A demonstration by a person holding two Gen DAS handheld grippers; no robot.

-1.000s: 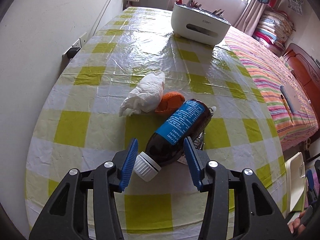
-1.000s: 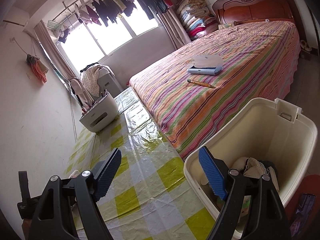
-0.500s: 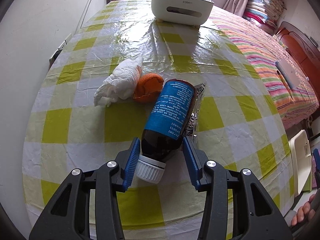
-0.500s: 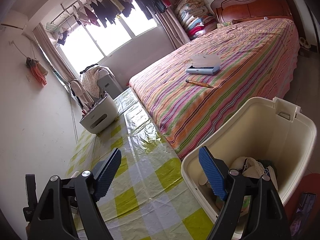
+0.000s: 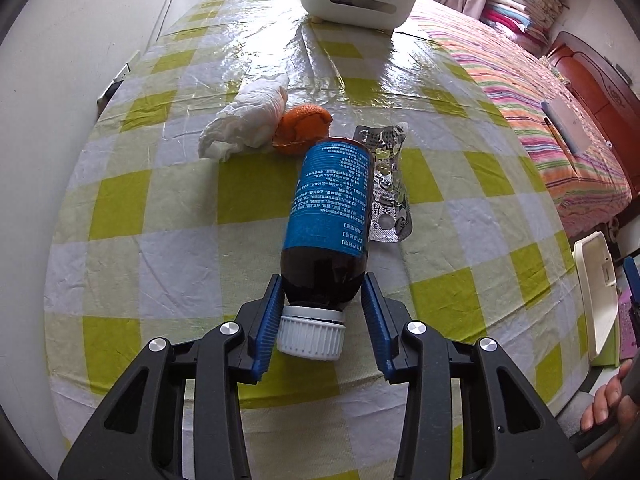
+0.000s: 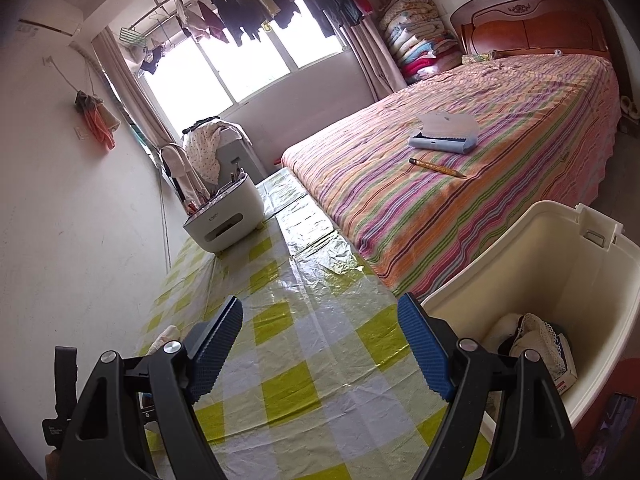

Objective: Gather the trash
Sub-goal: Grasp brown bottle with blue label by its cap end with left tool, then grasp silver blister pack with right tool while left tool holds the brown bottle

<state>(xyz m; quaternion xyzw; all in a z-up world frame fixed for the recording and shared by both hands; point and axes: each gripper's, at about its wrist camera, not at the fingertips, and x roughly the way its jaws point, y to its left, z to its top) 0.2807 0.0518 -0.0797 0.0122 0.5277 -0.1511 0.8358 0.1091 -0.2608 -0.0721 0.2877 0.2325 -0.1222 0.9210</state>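
Step in hand: left tool [image 5: 320,312] taking the dark bottle [image 5: 330,208] at its neck end. The bottle lies on its side on the checked desk [image 5: 160,208], white cap [image 5: 310,334] toward the camera, base pointing at the orange peel [image 5: 302,128]. The jaws have just been closing, with the bottle's shoulder between them. The left pad [image 5: 270,320] touches the shoulder and cap; the right pad [image 5: 376,328] stands a sliver apart, so this is not yet a clamp.

Judgement: the shoulder tapers, so a squeeze there may push the bottle forward out of the jaws. Better to slide in until the pads sit on the straight labelled body, then close fully and test the hold before lifting.

Watch: the foil pill strip [image 5: 386,184] lies just beside the bottle, partly under it, and could drag along. A crumpled tissue [image 5: 248,116] touches the peel; both are left for later.

Right tool [image 6: 320,356] is wide apart with nothing in it, hovering over the desk edge beside the cream bin [image 6: 560,280], which already holds some trash.
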